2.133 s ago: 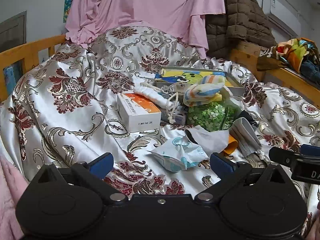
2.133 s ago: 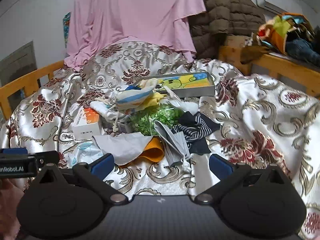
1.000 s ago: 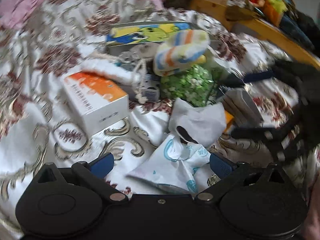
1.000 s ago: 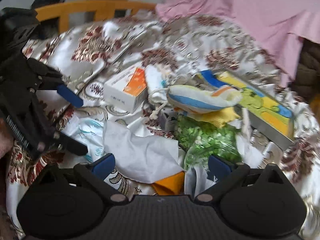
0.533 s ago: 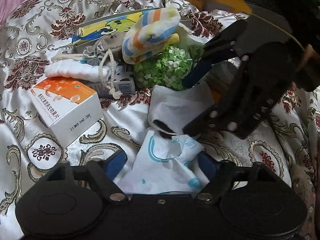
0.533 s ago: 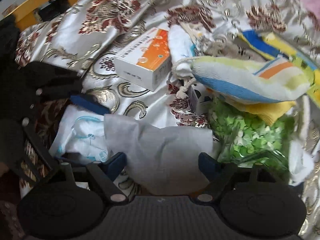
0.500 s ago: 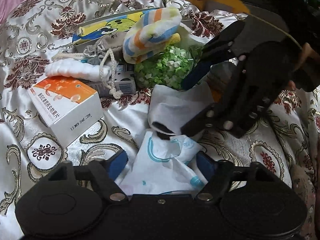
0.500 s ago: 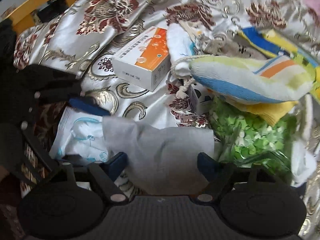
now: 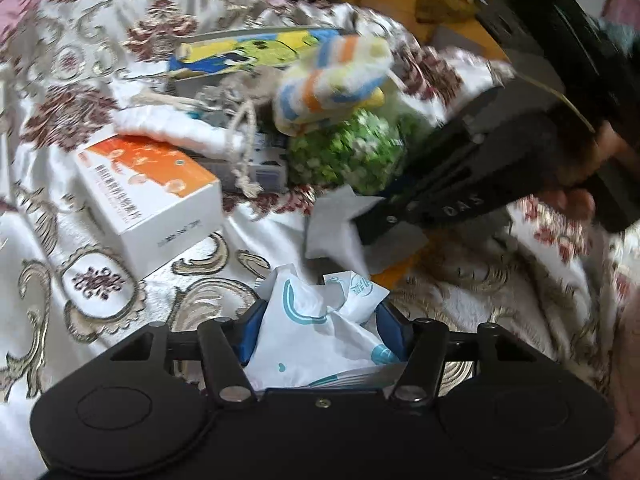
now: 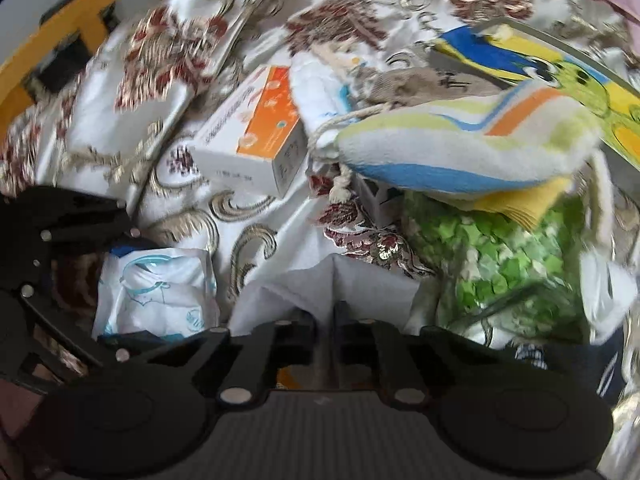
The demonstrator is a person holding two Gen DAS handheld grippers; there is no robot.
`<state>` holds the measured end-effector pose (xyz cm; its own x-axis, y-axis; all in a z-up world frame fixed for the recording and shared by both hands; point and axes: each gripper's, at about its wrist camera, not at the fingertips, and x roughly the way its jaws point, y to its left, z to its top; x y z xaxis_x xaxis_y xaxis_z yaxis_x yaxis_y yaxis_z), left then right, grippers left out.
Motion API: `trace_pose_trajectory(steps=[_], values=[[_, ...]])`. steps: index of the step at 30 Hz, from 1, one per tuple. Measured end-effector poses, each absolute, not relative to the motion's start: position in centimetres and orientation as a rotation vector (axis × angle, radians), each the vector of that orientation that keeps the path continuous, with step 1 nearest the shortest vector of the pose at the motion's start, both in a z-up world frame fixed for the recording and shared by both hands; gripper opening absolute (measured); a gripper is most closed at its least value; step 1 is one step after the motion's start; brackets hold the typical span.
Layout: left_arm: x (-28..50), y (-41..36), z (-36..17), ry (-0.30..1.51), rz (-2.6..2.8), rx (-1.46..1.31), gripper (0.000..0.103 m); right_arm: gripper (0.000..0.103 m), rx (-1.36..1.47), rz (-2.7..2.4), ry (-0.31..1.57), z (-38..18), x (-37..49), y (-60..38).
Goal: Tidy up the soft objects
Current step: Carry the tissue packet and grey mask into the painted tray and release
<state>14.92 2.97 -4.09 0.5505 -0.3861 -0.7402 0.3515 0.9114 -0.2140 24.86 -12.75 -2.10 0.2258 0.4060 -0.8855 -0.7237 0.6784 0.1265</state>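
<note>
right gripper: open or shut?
Shut on the grey cloth: the right gripper has its fingers pinched together on the fabric's edge.

Even, soft indoor light, no hard shadows. Satin bedspread (image 9: 100, 236) throws mild sheen. Both views motion-blurred, worst on the right tool (image 9: 360, 224) and striped towel (image 9: 332, 80); box text (image 10: 256, 140) probably unreadable. Strong fisheye bending, dark corners.

Bare quilt (image 9: 48, 264) left of orange box (image 9: 148, 188), clutter pile (image 9: 344, 152) seemingly crowding right.
</note>
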Motion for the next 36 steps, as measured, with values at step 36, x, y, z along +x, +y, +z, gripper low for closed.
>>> trace_pose_trajectory(steps=[36], values=[[31.9,3.7,6.8,0.470,-0.342,-0.300,0.061,0.005,0.033,0.585,0.685,10.8,34.7,-21.3]])
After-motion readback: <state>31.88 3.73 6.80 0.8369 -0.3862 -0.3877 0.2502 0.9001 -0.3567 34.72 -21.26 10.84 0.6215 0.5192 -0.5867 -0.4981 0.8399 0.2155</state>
